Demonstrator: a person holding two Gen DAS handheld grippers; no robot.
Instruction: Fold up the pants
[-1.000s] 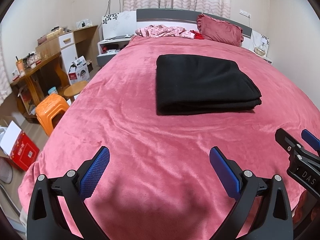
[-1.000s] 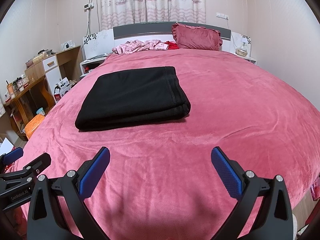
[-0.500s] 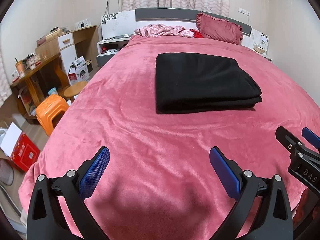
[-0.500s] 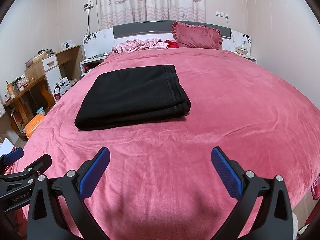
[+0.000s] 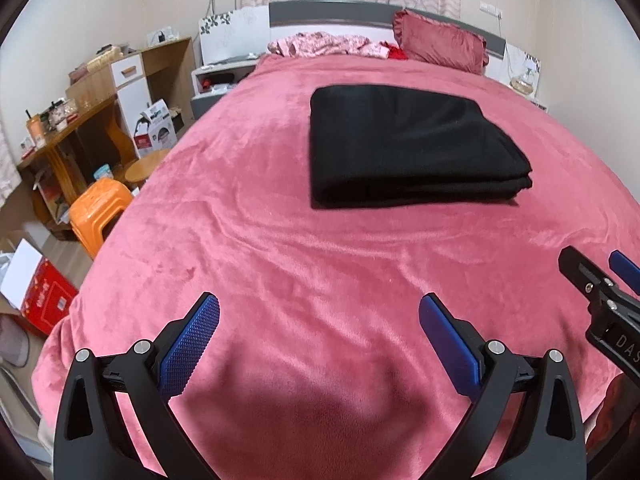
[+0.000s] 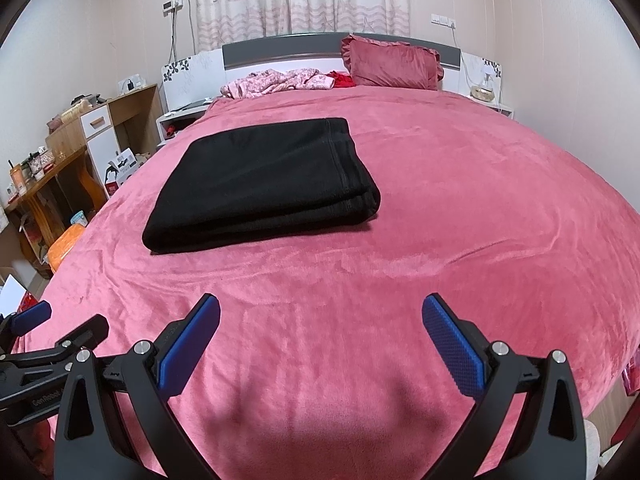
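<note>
The black pants lie folded into a flat rectangle on the pink bed cover; they also show in the right wrist view. My left gripper is open and empty, above the cover well short of the pants. My right gripper is open and empty too, at the same distance. The right gripper shows at the right edge of the left wrist view. The left gripper shows at the left edge of the right wrist view.
A red pillow and crumpled pink clothes lie at the headboard. A wooden desk, an orange stool and boxes stand left of the bed. A nightstand with a lamp is at the far right.
Both grippers have drawn back slightly and tilted, so the pants sit a little higher in view. The pants have not moved. Both jaws stay open.
</note>
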